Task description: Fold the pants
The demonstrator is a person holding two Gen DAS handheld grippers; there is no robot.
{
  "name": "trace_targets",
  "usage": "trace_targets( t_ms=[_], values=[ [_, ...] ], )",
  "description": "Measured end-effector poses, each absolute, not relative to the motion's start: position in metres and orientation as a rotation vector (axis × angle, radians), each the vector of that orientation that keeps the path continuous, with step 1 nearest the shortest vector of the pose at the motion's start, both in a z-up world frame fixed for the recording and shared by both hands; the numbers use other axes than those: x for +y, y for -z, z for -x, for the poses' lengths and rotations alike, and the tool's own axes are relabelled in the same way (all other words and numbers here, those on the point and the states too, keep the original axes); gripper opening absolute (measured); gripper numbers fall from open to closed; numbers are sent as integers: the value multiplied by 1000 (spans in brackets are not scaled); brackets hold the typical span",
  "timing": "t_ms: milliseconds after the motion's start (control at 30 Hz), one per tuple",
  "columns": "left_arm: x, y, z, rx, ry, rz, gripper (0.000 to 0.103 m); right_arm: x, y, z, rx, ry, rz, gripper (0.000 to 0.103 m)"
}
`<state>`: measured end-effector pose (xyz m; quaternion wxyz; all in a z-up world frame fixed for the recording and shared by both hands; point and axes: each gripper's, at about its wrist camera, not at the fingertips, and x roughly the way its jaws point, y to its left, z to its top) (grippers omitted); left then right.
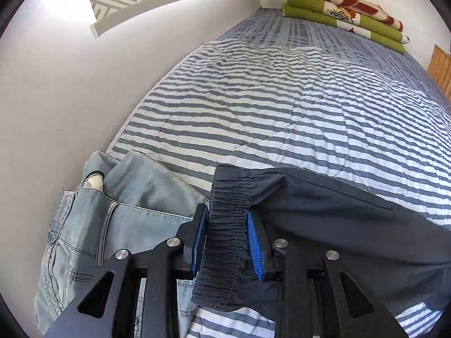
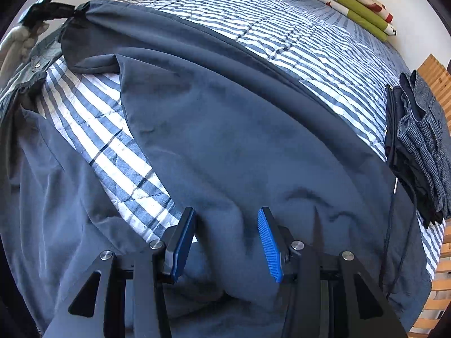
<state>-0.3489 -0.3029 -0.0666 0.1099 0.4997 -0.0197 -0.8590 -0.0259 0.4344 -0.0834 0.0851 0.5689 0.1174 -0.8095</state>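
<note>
Left gripper (image 1: 227, 242): blue pads closed on the gathered elastic cuff (image 1: 229, 197) of the dark pants (image 2: 225, 129); the cuff band runs up between the fingers and out past their tips.
Right gripper (image 2: 227, 242): jaws apart, pointing steeply down over the broad part of the pants; cloth lies beneath and between the pads, but neither pad is seen pressing on it.
Dark pants: spread across the bed just ahead of both grippers, one leg stretched from the right gripper away to the cuff held at the far left, the other leg (image 2: 50, 186) splayed off to the near left, with a wedge of cover showing between them.
Progress: legs not yet laid together, no crosswise fold made; by the look of it the fold has only begun, with the held cuff being drawn out straight. Left to do, as judged: bring one leg over the other, smooth, then fold along the length.
Jeans (image 1: 118, 225): pale denim, just left of the left gripper, against the wall.
Striped bedcover (image 1: 253, 107): blue and white, beyond the fingertips.
Checked garments (image 2: 425, 152): a dark pile to the right of the right gripper, near the bed's edge.
Folded blankets (image 1: 344, 19): green and patterned, stacked at the far end.
</note>
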Motion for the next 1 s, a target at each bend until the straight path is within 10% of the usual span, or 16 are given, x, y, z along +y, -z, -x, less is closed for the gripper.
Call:
trace_targets(
  t_ms=[633,767,1000],
  values=[
    [-249,93,244,97,2624,-1821,43,373,98,26,681,2354,-1539,45],
    [-244,102,246,108,2605,-1835,43,371,100,33,678,2329,-1567,4],
    [-260,89,239,96,2619,-1783,43,380,73,3,600,2260,-1543,3]
  ],
)
